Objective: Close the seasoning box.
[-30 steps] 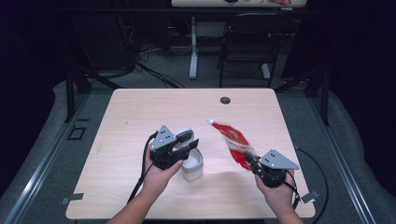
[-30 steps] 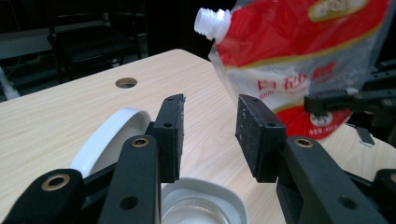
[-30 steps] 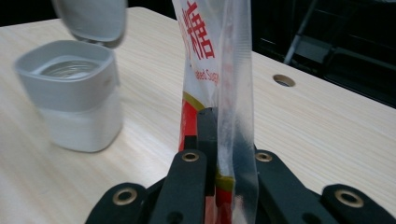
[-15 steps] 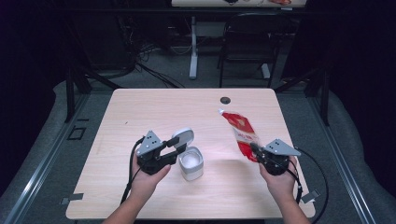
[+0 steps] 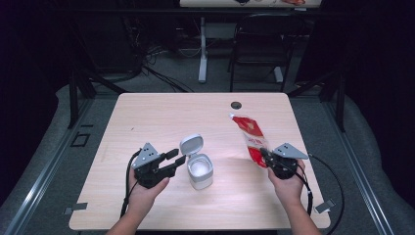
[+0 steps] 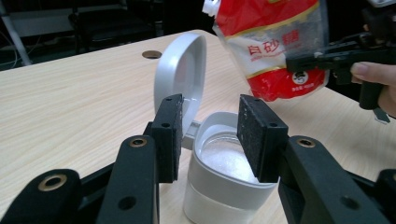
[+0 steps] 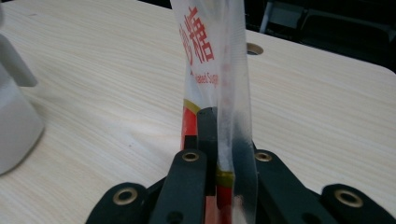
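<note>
- One table (image 5: pixel 161 117): a pale wood-grain top, rectangular with rounded corners, with one small round dark hole (image 5: pixel 236 105) near its far edge.
- One pouch (image 5: pixel 250 137): glossy red and clear plastic, flat and soft, with white printing and a yellow band. It hangs above the table's right half, its top tilted away from me. My right gripper (image 5: pixel 265 155) clamps its lower end, both black pads pressed flat on the film.
- One white container (image 5: pixel 199 171): smooth plastic, squarish with rounded corners. It stands on the table near the middle, between my two hands. Its one hinged lid (image 5: pixel 191 145) stands open at the back, and white grains lie inside.
- Two grippers, black, each with a grey three-cornered plate on top and a trailing cable.
- My left gripper (image 5: pixel 177 157) lies about level, pointing at the container, just beside its left wall. Its ribbed pads (image 6: pixel 169 135) stand apart and hold nothing.
- My right hand (image 5: pixel 286 182) holds its gripper pointing away and leftward.
</note>
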The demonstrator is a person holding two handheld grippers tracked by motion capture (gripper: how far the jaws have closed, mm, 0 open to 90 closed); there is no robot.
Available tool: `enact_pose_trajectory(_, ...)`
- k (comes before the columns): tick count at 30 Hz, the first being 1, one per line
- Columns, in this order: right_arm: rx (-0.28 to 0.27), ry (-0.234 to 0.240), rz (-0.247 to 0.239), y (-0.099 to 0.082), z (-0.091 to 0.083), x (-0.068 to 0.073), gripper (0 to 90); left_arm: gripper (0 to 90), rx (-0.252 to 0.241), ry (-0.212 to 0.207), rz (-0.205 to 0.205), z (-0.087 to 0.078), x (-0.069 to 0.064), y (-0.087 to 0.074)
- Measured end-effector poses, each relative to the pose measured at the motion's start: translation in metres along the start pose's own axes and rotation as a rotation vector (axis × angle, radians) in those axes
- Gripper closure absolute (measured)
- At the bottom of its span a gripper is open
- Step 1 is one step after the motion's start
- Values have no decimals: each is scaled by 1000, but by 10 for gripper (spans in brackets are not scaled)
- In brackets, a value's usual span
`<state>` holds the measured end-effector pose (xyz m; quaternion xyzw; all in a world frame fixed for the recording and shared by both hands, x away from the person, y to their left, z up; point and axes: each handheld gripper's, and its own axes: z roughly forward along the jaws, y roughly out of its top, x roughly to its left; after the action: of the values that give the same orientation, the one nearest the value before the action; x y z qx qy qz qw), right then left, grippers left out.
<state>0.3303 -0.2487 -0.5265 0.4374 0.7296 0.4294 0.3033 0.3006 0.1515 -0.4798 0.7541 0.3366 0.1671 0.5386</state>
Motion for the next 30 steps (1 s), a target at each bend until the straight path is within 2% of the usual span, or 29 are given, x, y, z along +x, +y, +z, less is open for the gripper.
enact_pose_trajectory(2,5,-1,13,-2,4,-3,888,609,1,-1,12,-1,-2,0)
enact_pose_trajectory(8,-2,-3,34,-6,7,-8,888,610,3,0,10,0,-1,-2)
enact_pose_trajectory(18,-7,-3,30,-16,6,-15,887,610,1,3,5,0,0,-2)
enact_pose_trajectory(25,9,17,-10,-20,0,-18,885,610,0,3,7,-1,0,-2)
enact_pose_trajectory(30,27,27,-22,-22,-2,-18,882,609,0,6,4,-1,1,-2)
